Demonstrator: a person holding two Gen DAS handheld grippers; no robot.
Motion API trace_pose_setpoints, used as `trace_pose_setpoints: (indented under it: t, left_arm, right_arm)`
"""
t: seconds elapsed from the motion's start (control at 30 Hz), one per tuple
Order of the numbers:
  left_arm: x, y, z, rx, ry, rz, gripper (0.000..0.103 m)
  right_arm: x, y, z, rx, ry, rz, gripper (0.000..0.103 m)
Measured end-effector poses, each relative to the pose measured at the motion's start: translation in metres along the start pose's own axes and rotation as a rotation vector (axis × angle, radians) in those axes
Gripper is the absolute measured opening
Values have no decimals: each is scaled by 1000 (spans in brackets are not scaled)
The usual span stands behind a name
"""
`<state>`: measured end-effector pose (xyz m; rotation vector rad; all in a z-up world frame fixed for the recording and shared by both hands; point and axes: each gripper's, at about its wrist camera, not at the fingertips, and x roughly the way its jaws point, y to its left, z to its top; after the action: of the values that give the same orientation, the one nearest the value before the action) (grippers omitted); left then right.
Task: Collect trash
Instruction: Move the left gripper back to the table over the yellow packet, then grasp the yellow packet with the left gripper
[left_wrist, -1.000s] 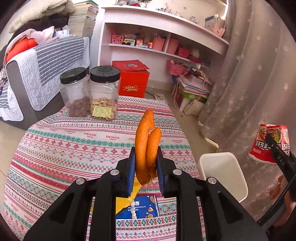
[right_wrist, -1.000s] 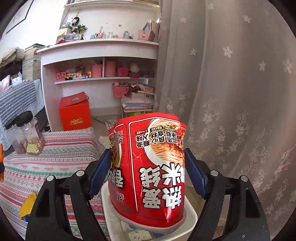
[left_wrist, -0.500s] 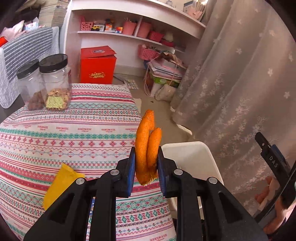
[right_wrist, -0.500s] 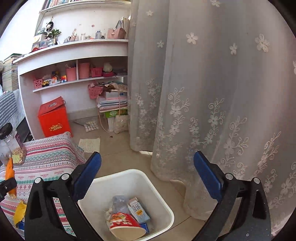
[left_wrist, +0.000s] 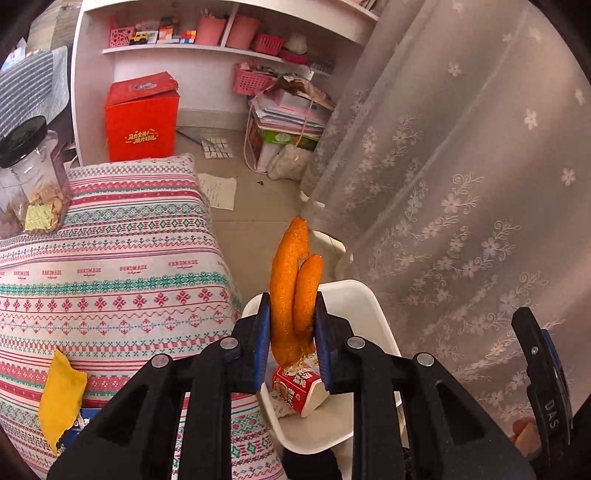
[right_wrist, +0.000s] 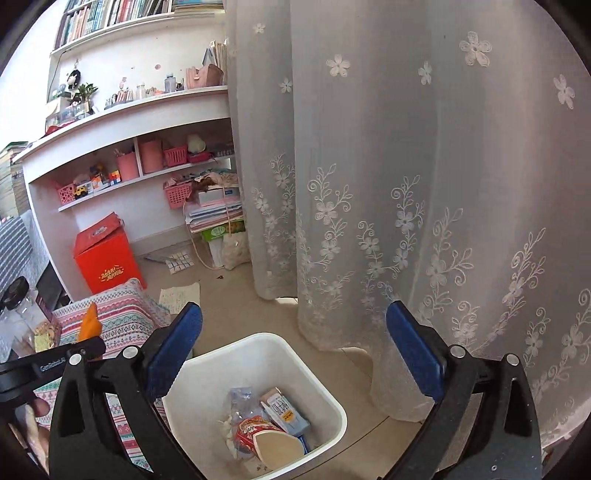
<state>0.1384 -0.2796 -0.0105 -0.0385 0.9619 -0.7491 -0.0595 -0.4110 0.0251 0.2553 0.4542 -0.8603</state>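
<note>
Orange peel (left_wrist: 291, 295), light, limp and best pinched mid-strip, sits clamped in the left gripper (left_wrist: 291, 325) above the white bin (left_wrist: 373, 314), while the right gripper (right_wrist: 291, 350) gapes wide, empty.

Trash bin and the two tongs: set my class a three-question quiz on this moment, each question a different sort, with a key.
1. True or false: the left tongs grip an orange peel.
2. Which lies in the white bin? A) glass jar B) red noodle cup C) red box
3. Fill in: the right tongs are ___ and hold nothing.

Key: 1 true; 2 B; 3 open.
</note>
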Motion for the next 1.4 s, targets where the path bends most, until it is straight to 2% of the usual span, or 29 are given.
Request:
trace_pose_setpoints:
  t: [0.13,0.23,0.3,0.33,0.47,0.7,0.97,1.17,1.4]
  left_arm:
    - [15,-10,4,-8,38,-27,26]
    - [27,-12,5,-29,76,-54,48]
    - [31,-8,3,-51,95,-58,69]
    - [31,-6,0,-58,97,-59,70]
    - [22,14,-10,-45,126,-25,70]
    - [-9,89,-14,-36,164,137,70]
    - [-31,174,-44,-59,296,264,70]
    - [-24,207,-77,-84,379,284,70]
    - [-8,224,-86,-118,411,275,71]
  right_arm:
    - [0,-5,-1,23,11,1,96]
    - [-1,-5,-2,20,4,-7,96]
    - [1,-5,-2,17,12,-7,96]
    - [2,-5,-3,18,19,-6,96]
    - [10,2,-5,4,78,21,96]
    - [19,29,-14,-65,179,90,96]
    - [24,71,-33,-193,275,174,96]
    - [25,101,-47,-283,319,207,96]
    - [25,128,-62,-364,353,239,96]
